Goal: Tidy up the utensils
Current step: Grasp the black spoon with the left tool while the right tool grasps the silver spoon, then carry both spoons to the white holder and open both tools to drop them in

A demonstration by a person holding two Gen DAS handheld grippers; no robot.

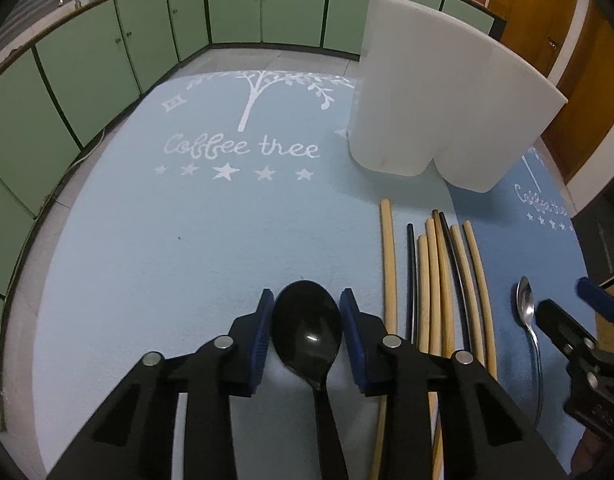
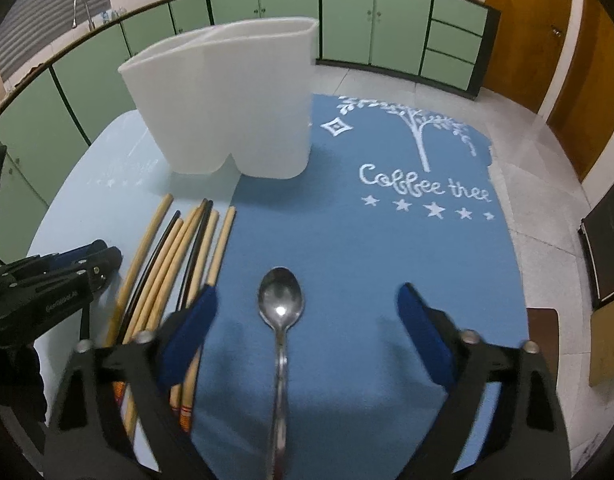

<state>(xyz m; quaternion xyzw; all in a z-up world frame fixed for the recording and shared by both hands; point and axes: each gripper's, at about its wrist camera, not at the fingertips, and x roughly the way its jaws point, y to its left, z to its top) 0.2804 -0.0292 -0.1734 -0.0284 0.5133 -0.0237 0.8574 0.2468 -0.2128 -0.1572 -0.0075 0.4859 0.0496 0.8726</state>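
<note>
The black spoon [image 1: 309, 330] lies between the nearly closed left gripper [image 1: 308, 300] pads; the steel spoon [image 2: 281, 300] lies between the wide-apart right gripper [image 2: 307, 300] fingers.

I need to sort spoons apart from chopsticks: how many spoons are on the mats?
2. A black spoon lies on the light-blue mat between the left gripper fingers. A metal spoon lies on the darker mat between the right gripper fingers. None seems hidden.

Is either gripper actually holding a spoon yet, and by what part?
Left gripper flanks the black spoon's bowl; whether its pads grip is unclear. Right gripper stands wide around the metal spoon, holding nothing.
</note>
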